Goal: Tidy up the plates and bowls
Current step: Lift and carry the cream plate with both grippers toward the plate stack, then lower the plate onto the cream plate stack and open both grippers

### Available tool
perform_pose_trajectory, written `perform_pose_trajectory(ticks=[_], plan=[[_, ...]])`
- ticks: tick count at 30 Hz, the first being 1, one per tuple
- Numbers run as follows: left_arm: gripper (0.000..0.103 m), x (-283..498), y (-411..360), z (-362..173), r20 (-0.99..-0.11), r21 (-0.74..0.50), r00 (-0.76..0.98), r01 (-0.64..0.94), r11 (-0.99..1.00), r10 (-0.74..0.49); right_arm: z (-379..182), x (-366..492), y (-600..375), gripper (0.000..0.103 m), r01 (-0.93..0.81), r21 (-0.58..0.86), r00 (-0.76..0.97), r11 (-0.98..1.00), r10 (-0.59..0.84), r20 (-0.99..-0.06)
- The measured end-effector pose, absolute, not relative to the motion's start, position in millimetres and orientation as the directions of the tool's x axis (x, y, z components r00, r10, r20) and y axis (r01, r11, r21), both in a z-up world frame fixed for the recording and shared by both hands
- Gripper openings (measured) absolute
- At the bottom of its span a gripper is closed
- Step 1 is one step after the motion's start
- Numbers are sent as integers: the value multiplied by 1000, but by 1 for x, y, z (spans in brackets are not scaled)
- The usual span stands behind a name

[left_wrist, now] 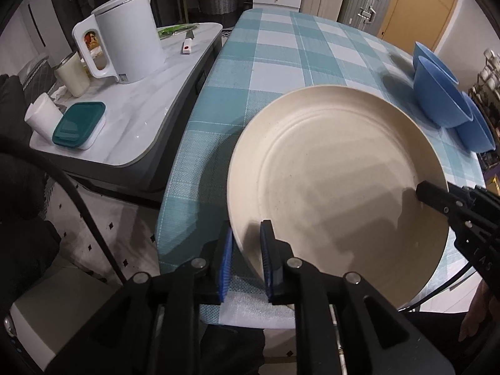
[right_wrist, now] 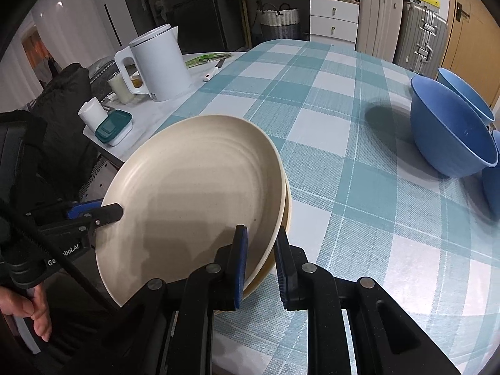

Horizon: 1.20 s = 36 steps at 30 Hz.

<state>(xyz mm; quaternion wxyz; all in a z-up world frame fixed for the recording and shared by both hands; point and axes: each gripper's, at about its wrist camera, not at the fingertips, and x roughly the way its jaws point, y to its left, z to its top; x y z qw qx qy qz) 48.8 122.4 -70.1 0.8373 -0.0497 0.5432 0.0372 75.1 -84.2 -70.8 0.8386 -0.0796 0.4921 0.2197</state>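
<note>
Left wrist view: left claw straddles the near-left rim of the cream plate, pads close on both sides of the rim w/ thin gaps showing, so can't tell if it's pinching. Right claw sits the same way on the opposite rim, also can't tell. Plate is tilted, its far edge lifted off a second plate underneath, both at the near-left part of the checked surface. Blue bowls well apart at the right edge. Best approach, I'd say: keep both sides level, lower slowly, square the rims before letting go.
</note>
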Motion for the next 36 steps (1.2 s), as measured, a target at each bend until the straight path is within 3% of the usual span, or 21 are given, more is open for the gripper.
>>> perform_pose_trajectory(ticks=[19,28,32,34,36], plan=[[14,49,124,-72,-914,-37,405,-111,993,11,-79,58,-61,22,-509,-198,515,837,112,-850],[15,49,125,-72,-912,-53,409,-119,991,0,-85,62,-63,25,-523,-210,504,826,101,-858],[21,49,126,-72,-911,-58,413,-123,991,-2,-82,65,-65,27,-515,-215,515,830,99,-851],[37,49,127,-71,-907,-52,420,-135,990,10,-80,67,-67,29,-508,-205,519,836,107,-848],[43,48,130,-67,-900,-59,436,-146,987,10,-77,68,-70,32,-497,-191,524,846,117,-844]])
